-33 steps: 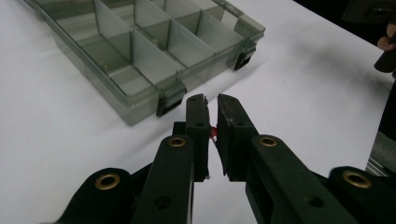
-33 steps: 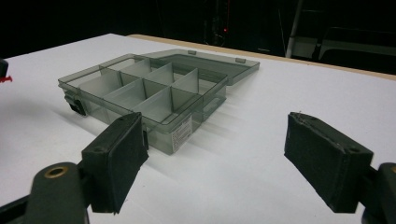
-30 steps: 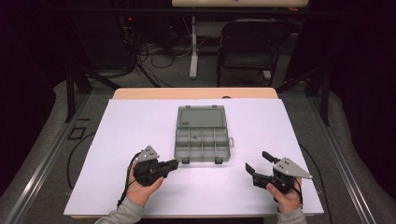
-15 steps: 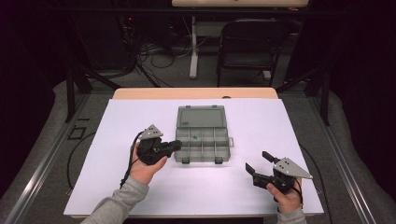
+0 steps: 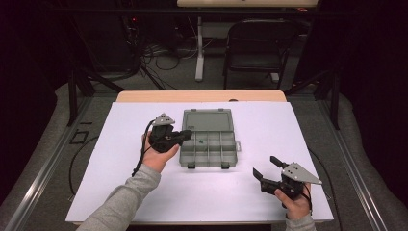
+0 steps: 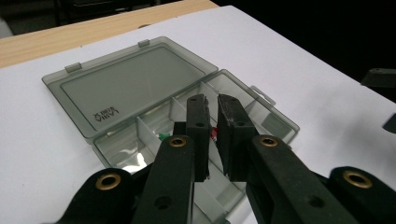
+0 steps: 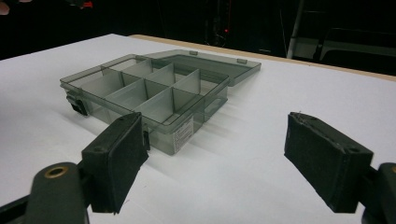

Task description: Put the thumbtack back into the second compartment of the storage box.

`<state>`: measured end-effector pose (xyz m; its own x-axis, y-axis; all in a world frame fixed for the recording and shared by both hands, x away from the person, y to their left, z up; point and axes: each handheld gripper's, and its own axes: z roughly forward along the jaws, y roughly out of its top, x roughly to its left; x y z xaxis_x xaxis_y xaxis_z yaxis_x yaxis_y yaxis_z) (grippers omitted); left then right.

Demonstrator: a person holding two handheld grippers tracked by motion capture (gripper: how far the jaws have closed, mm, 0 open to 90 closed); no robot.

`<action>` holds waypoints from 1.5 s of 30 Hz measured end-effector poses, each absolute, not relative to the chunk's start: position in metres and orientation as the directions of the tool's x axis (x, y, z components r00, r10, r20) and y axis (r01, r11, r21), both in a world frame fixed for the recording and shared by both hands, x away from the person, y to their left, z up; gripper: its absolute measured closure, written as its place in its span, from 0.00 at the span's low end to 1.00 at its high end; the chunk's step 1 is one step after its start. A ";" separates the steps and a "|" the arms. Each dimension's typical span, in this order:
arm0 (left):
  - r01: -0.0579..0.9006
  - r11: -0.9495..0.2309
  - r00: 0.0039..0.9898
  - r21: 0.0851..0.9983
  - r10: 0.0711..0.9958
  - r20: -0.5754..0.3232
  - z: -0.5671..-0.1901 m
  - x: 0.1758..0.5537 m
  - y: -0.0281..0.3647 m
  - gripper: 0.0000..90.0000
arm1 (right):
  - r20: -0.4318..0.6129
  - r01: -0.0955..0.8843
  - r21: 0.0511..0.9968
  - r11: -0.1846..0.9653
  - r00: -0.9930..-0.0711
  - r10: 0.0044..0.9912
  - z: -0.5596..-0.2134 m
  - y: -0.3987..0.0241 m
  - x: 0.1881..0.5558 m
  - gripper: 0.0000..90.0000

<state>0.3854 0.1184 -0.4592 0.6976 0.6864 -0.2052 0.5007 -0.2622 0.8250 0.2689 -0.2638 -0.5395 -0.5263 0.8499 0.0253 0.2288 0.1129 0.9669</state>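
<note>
Jaws of your left gripper (image 5: 185, 136), nearly pressed together on nothing, hover over the open compartment box (image 5: 210, 144) at mid-tabletop, left side; your right gripper (image 5: 266, 166), spread, rests near the front right corner.

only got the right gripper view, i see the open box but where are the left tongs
Observer: The left tongs hover over the left edge of the box, near its hinge side.
Operator: open or closed
Observer: Nearly closed, with just a thin gap, and I see nothing between them in the left gripper view.
Operator: anything in the tray, looks empty from here
Observer: A small green piece lies in a compartment, with a red bit beside it, partly behind the tongs.
</note>
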 end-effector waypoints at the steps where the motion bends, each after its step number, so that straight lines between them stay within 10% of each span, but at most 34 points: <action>1: 0.504 -0.261 0.694 0.823 0.690 -0.206 -0.460 0.388 0.118 0.93 | 0.026 0.228 0.967 0.111 -0.527 0.850 -0.540 -0.264 0.269 0.22; 45: 0.583 -0.296 0.645 0.757 0.735 -0.210 -0.516 0.429 0.077 0.89 | 0.027 0.229 0.967 0.115 -0.537 0.843 -0.539 -0.263 0.269 0.22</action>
<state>0.4290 0.0767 -0.5157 0.6449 0.7350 -0.2095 0.5827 -0.2955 0.7570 0.2687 -0.2627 -0.5393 -0.5374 0.8429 0.0271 0.2286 0.1147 0.9667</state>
